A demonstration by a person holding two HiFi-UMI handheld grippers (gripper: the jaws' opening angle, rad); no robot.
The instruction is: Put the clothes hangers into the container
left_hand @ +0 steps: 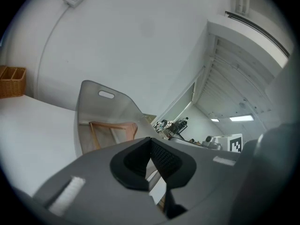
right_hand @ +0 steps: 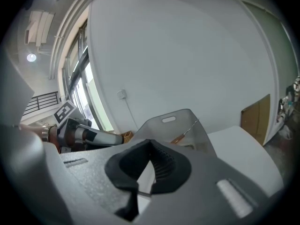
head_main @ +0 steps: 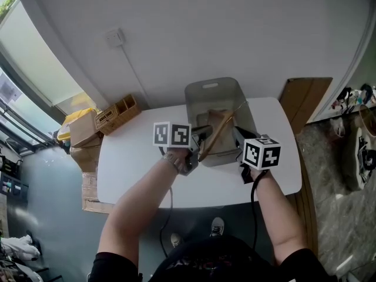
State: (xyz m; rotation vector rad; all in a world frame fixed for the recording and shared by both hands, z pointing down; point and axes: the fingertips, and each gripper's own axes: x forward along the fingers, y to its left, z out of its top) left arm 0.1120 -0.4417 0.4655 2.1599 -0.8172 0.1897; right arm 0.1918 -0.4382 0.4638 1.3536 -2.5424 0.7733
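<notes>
A translucent grey container (head_main: 211, 86) stands at the back of the white table (head_main: 135, 163). Wooden hangers lie inside it. One wooden hanger (head_main: 217, 133) leans out over its front edge, its metal hook up at the right. My left gripper (head_main: 197, 143) is at the container's front left corner, by that hanger's low end; its jaws are shut, and I cannot tell if they pinch the wood. My right gripper (head_main: 239, 140) is at the front right corner, shut. In the left gripper view, the left gripper (left_hand: 151, 146) faces the container (left_hand: 105, 107). In the right gripper view, the right gripper (right_hand: 151, 149) faces the container (right_hand: 173, 123).
A wicker basket (head_main: 120, 113) and cardboard boxes (head_main: 85, 131) sit off the table's left rear corner. A brown board (head_main: 305, 98) leans at the right. A wall socket (head_main: 114, 37) with a cable is behind. The person's feet show under the table's near edge.
</notes>
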